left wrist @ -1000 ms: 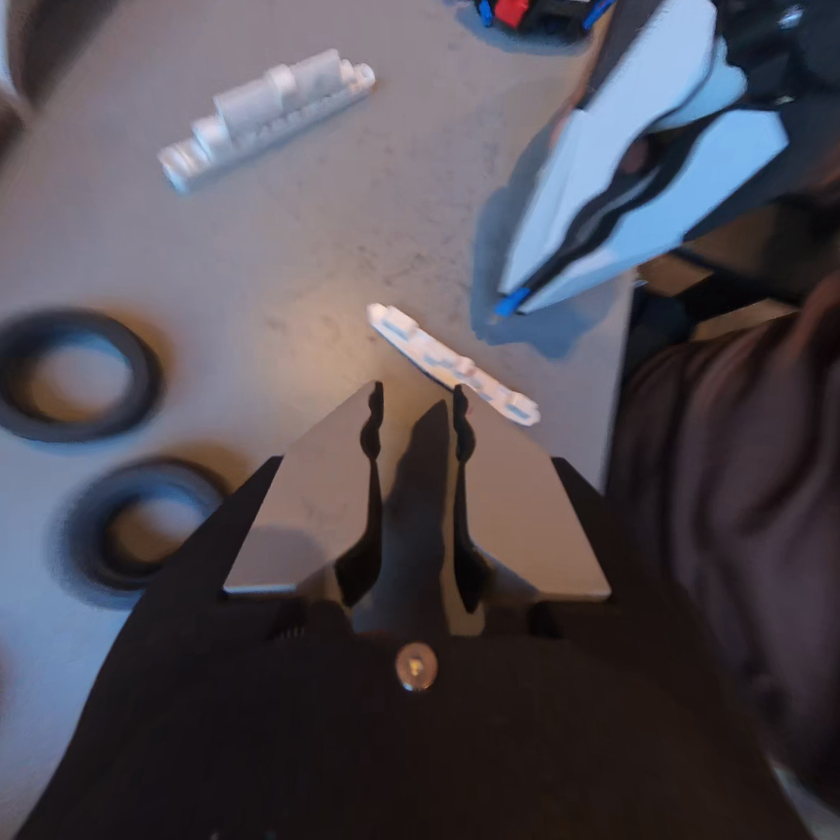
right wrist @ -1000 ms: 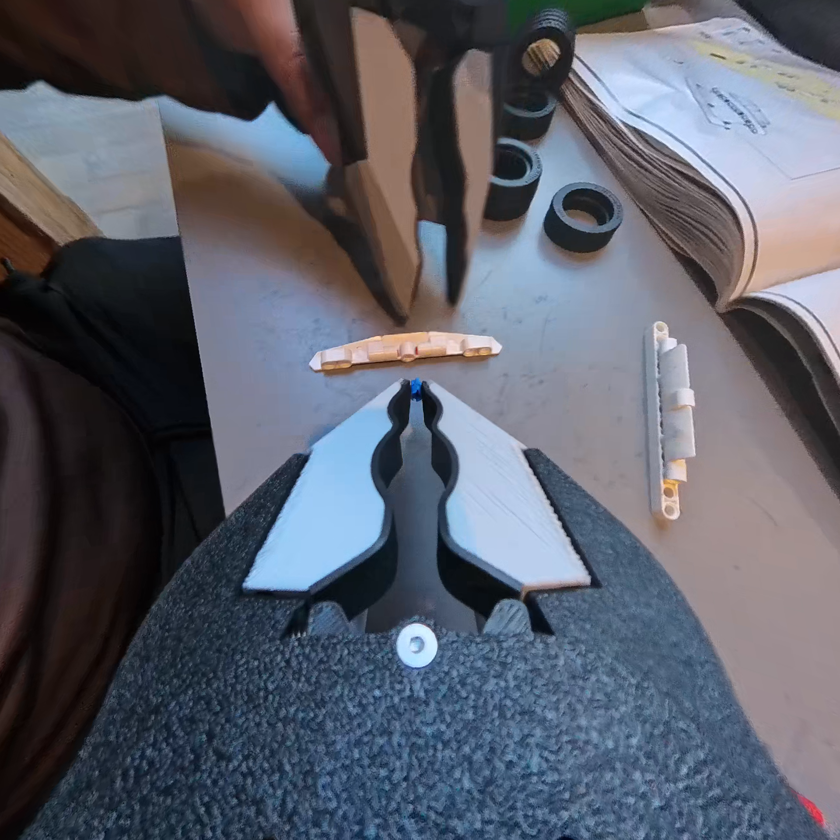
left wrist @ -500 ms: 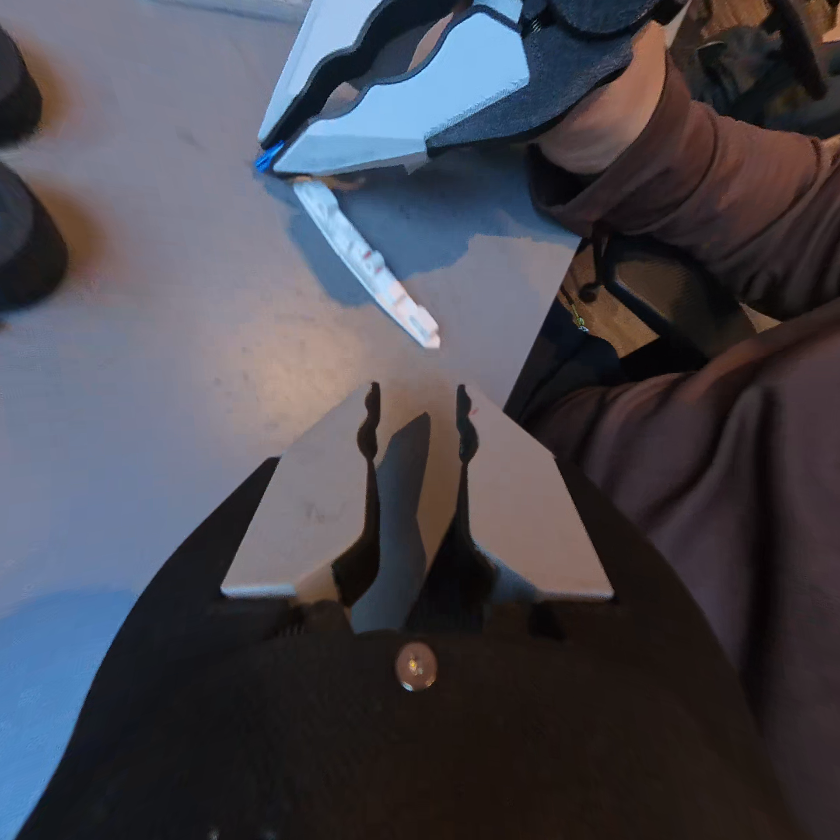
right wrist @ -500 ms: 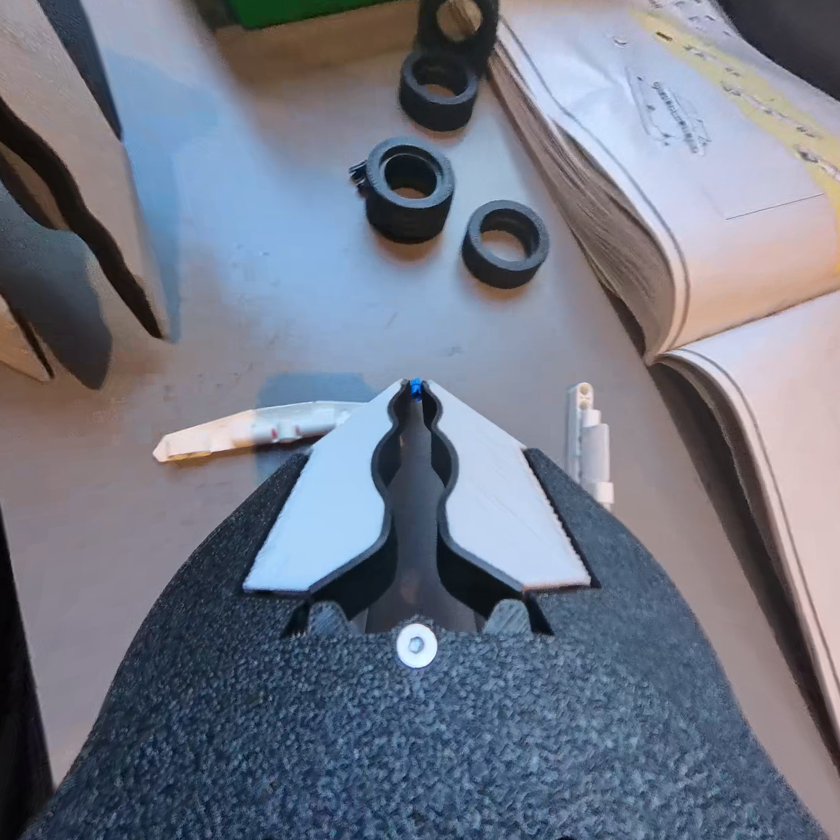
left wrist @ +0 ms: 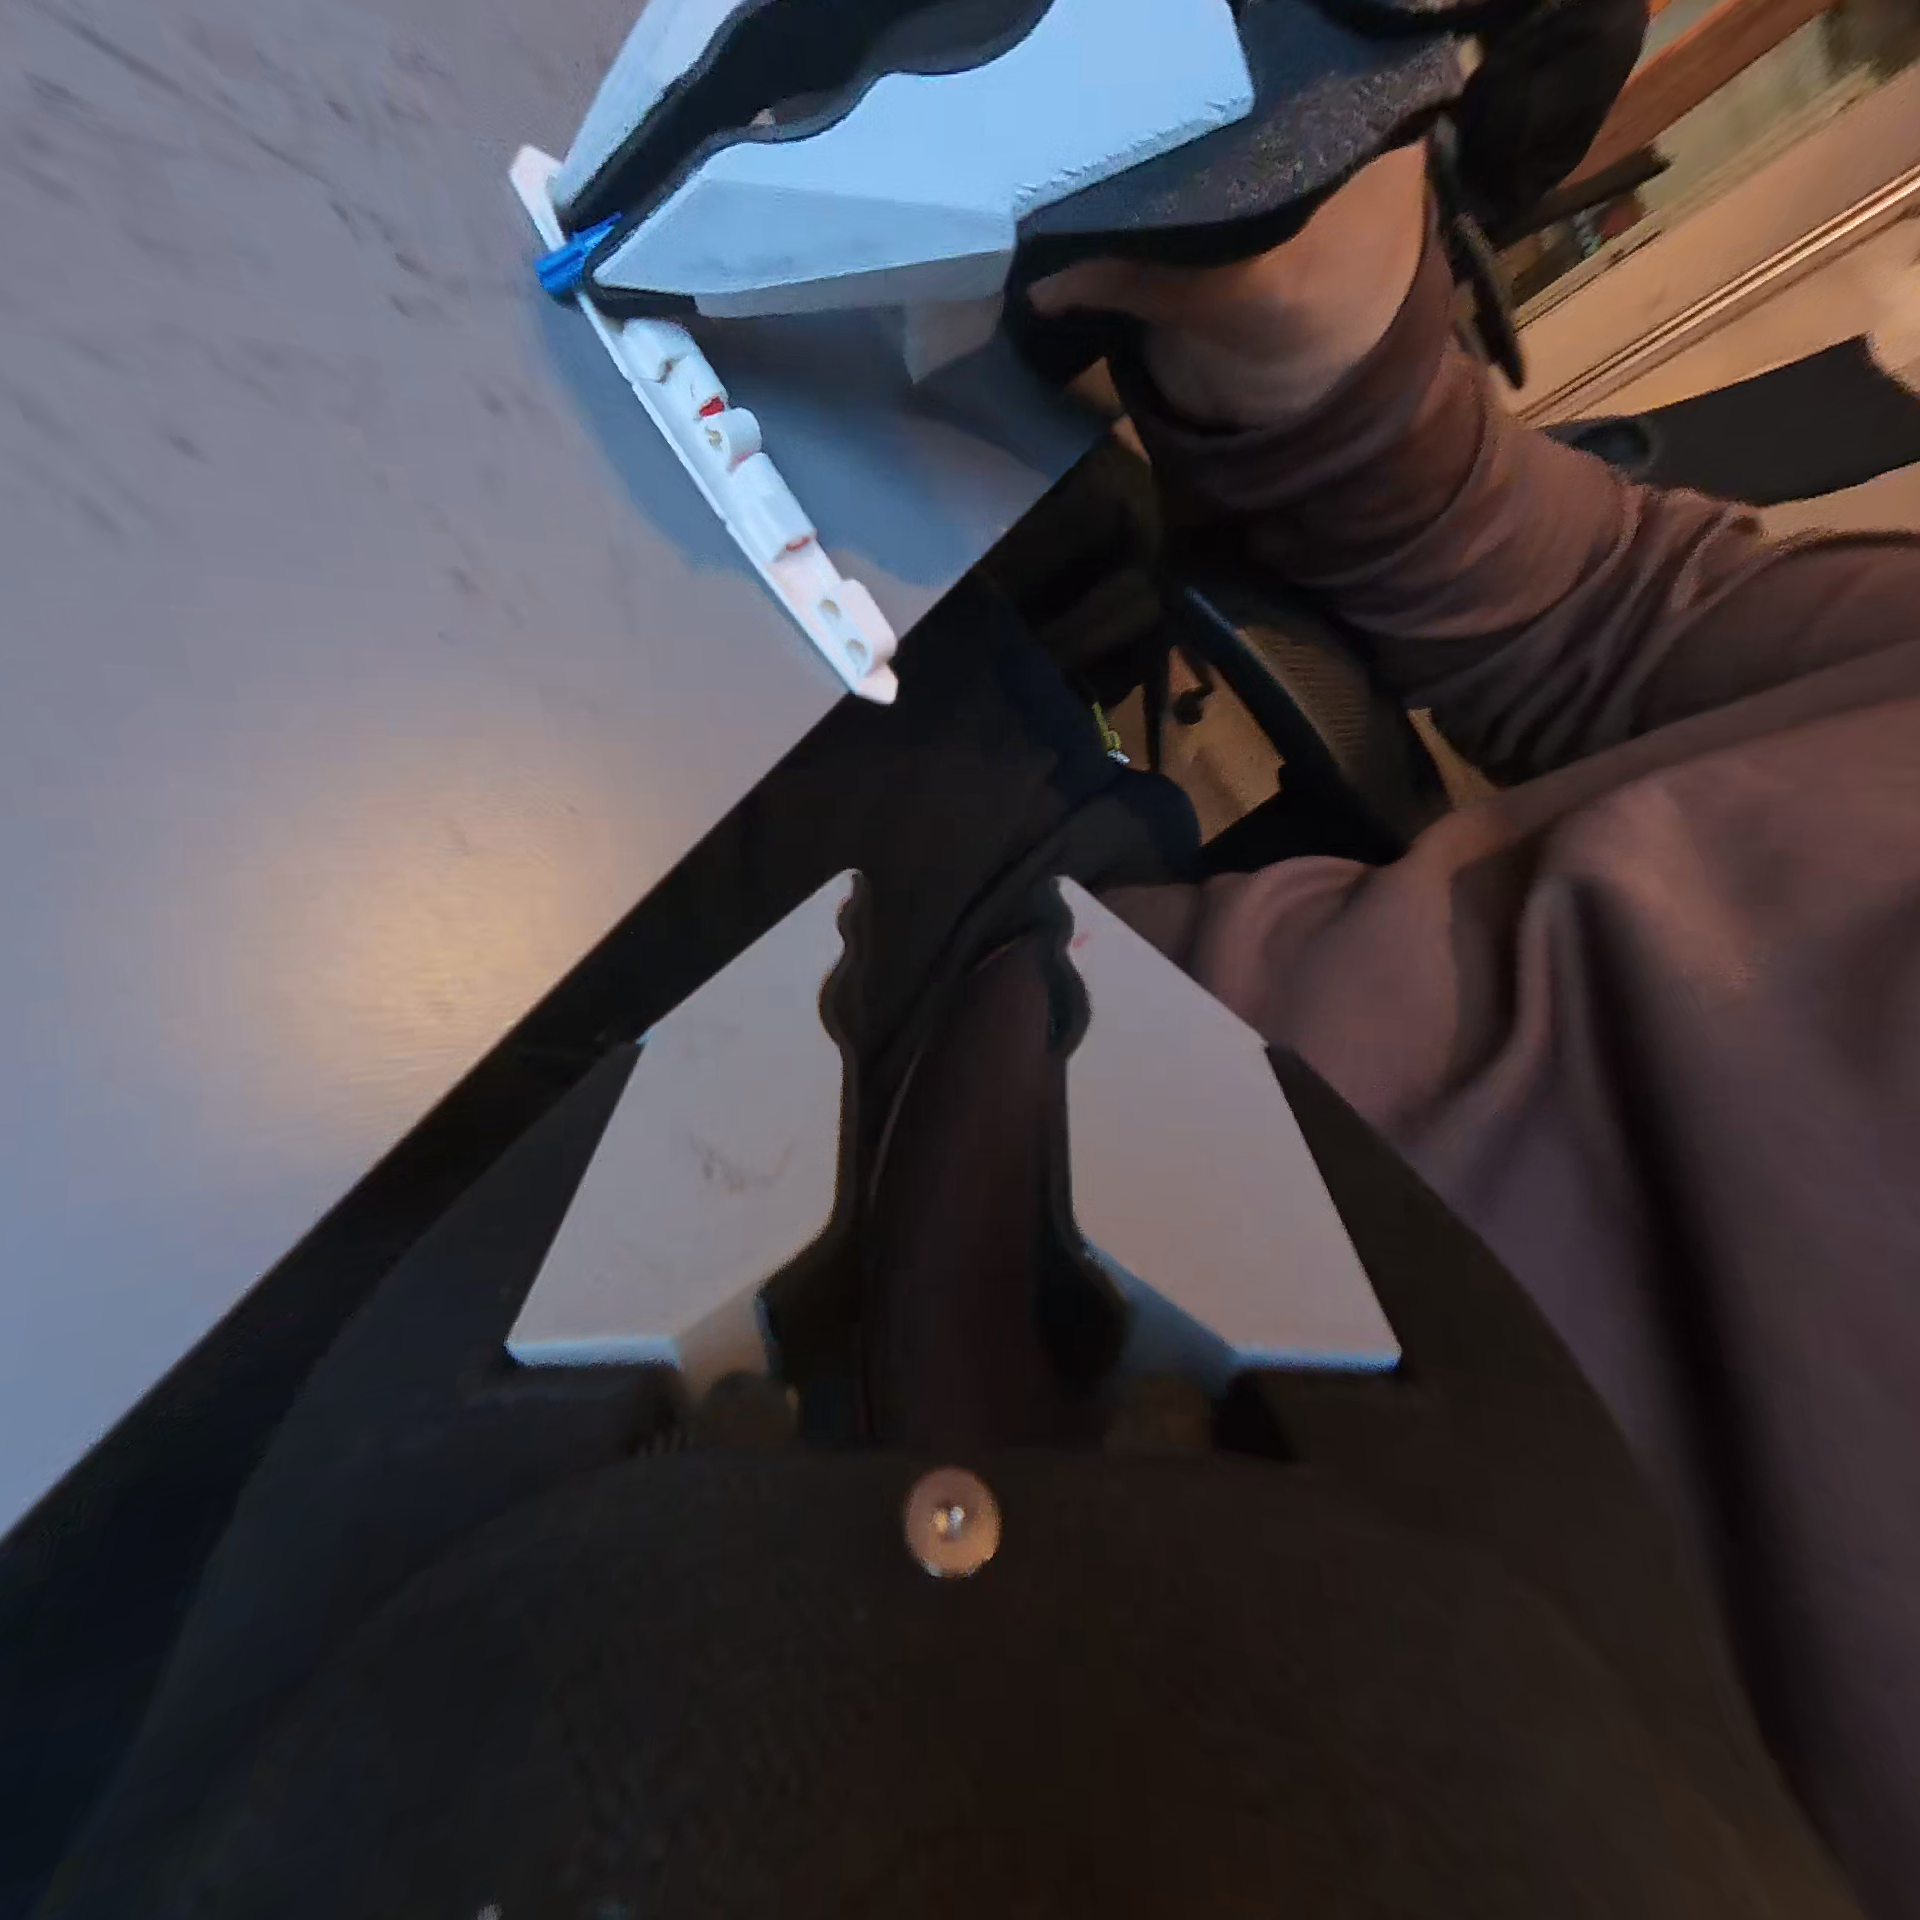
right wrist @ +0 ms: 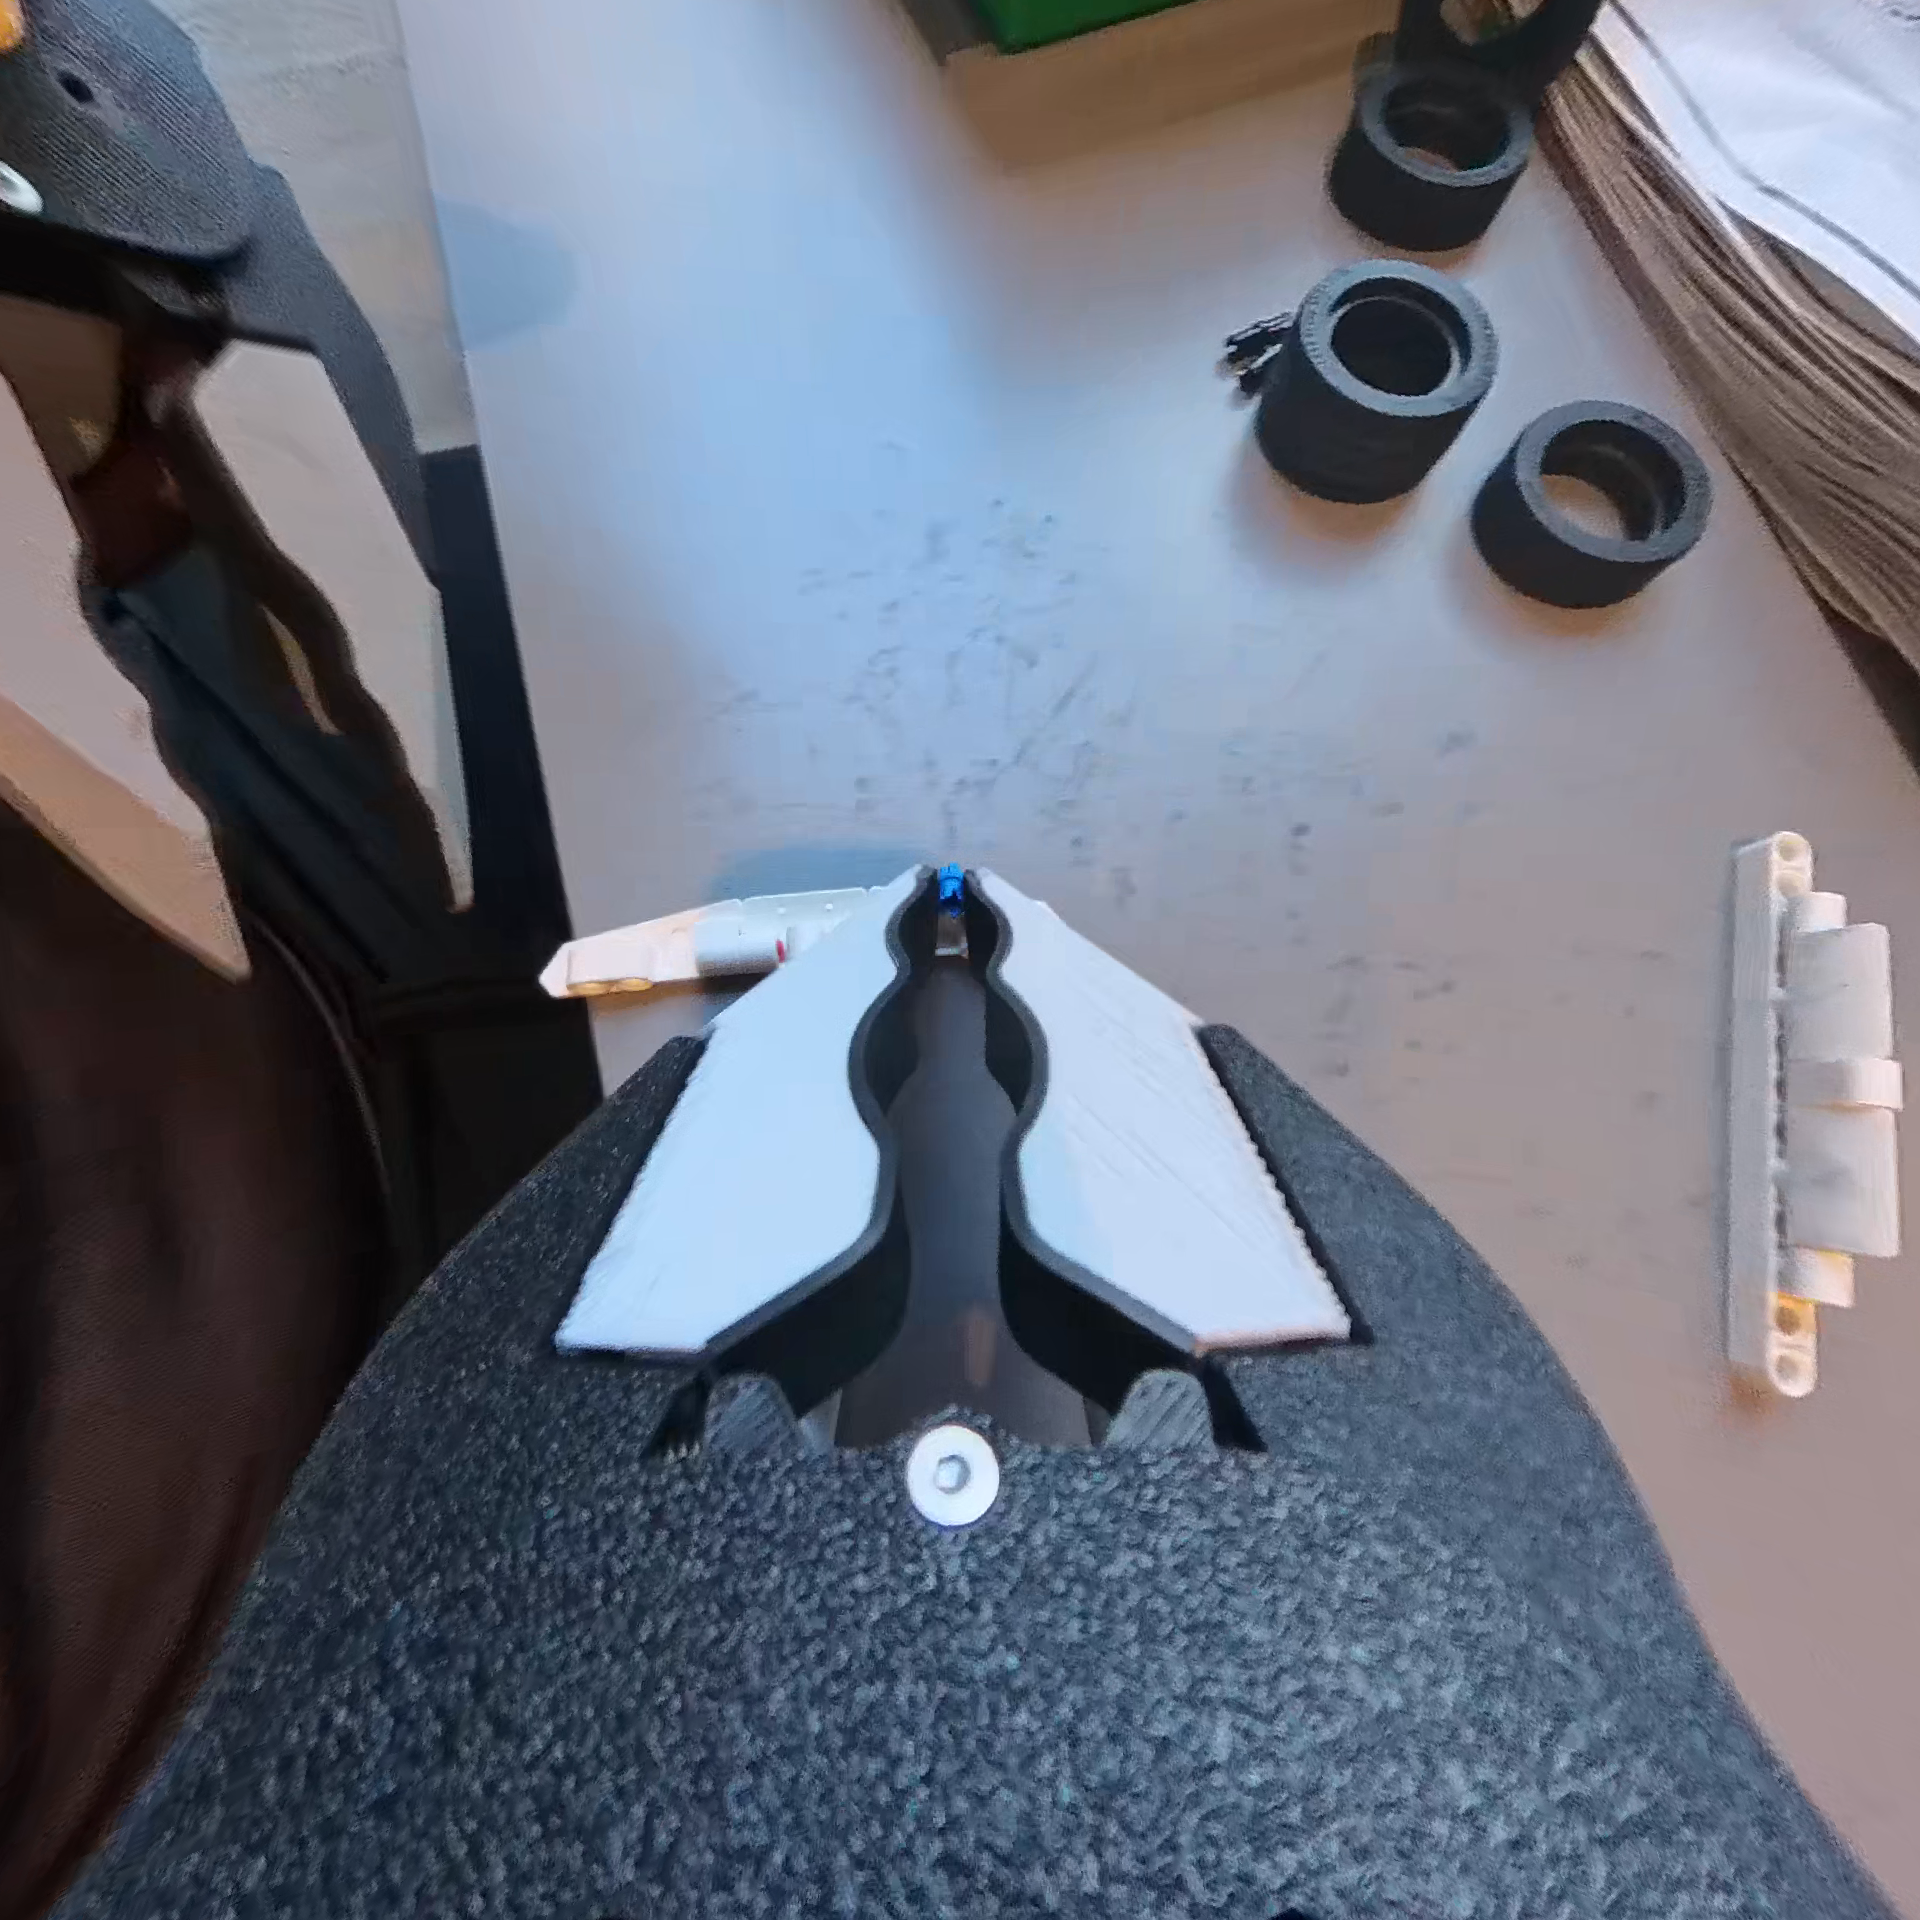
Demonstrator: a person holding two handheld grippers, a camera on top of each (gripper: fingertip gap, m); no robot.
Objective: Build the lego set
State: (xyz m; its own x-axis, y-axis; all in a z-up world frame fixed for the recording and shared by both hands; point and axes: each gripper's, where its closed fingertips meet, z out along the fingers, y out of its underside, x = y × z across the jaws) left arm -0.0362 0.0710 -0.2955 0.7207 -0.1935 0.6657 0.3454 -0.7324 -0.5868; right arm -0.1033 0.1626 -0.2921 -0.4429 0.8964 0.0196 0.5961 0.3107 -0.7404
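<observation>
My right gripper is shut on a small blue pin, with its tip held low over the grey table. A long white beam assembly lies at the table's near edge, and its right end is hidden under my right fingers. In the left wrist view the right gripper holds the blue pin at the far end of that beam. My left gripper is open and empty, past the table edge over the person's dark clothing. It also shows at the left of the right wrist view.
A second white beam assembly lies at the right. Three black tyres stand at the back right beside an open instruction book. A green box is at the far edge. The table edge runs diagonally. My right fingertips sit around 11 cm from my left ones.
My left gripper has drawn back from the white beam to beyond the table edge. My right gripper has moved forward over the beam with the blue pin still held.
</observation>
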